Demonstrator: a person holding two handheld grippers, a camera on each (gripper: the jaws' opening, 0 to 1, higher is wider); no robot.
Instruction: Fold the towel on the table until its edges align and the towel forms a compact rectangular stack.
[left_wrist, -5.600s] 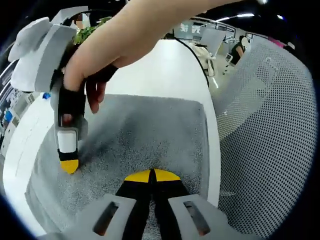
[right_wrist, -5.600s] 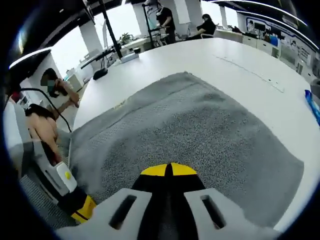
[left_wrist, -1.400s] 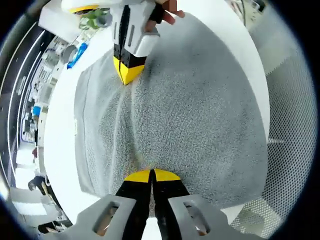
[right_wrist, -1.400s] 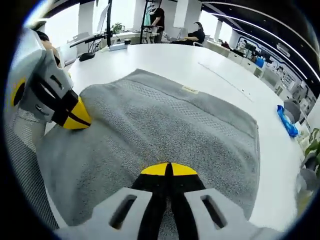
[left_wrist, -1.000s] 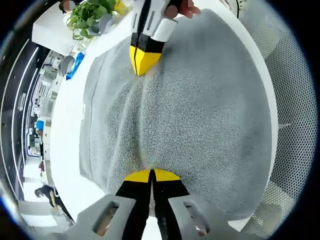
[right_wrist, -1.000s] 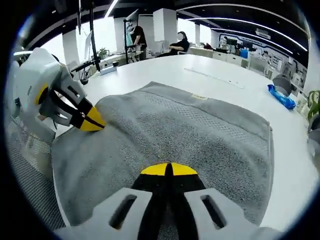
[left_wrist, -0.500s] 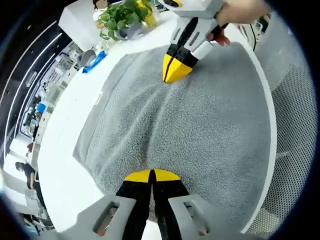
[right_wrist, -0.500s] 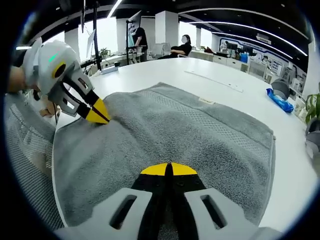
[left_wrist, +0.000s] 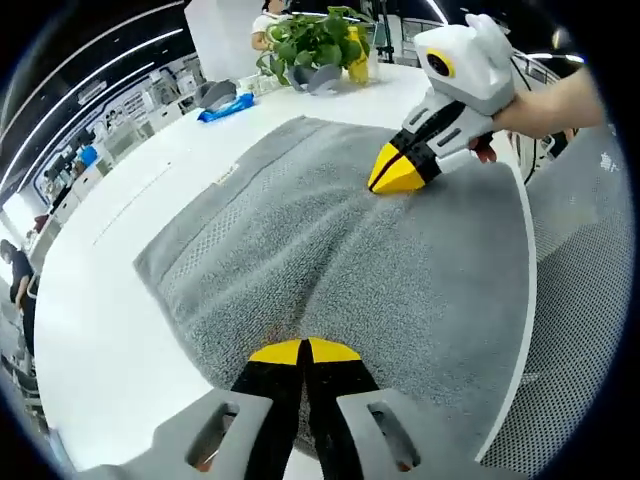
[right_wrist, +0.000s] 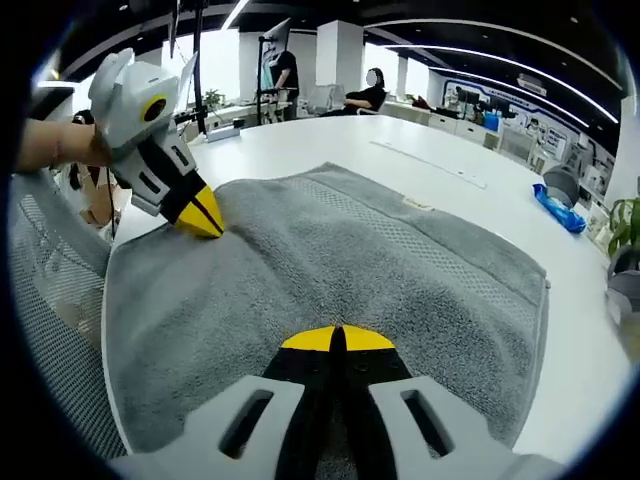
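A grey towel (left_wrist: 330, 250) lies spread on the white table (left_wrist: 100, 300), with a small label at its far hem. In the left gripper view my left gripper (left_wrist: 305, 352) is shut on the towel's near edge, and creases run out from its tips. My right gripper (left_wrist: 398, 172) comes in from the right, held by a hand, shut on the same edge further along. In the right gripper view the towel (right_wrist: 380, 270) stretches ahead of my right gripper (right_wrist: 335, 340), which is pinched shut on it. My left gripper (right_wrist: 198, 216) nips the cloth at the left.
A potted plant (left_wrist: 320, 40) and a blue packet (left_wrist: 228, 105) stand beyond the towel's far corner. The blue packet (right_wrist: 556, 212) also lies right of the towel. A mesh chair (right_wrist: 50, 300) sits against the table's rounded near edge. People sit at desks far behind.
Both views have swung and levelled out as the hands turned. Both grippers stay shut on the towel's near edge, and the towel has kept its place on the table.
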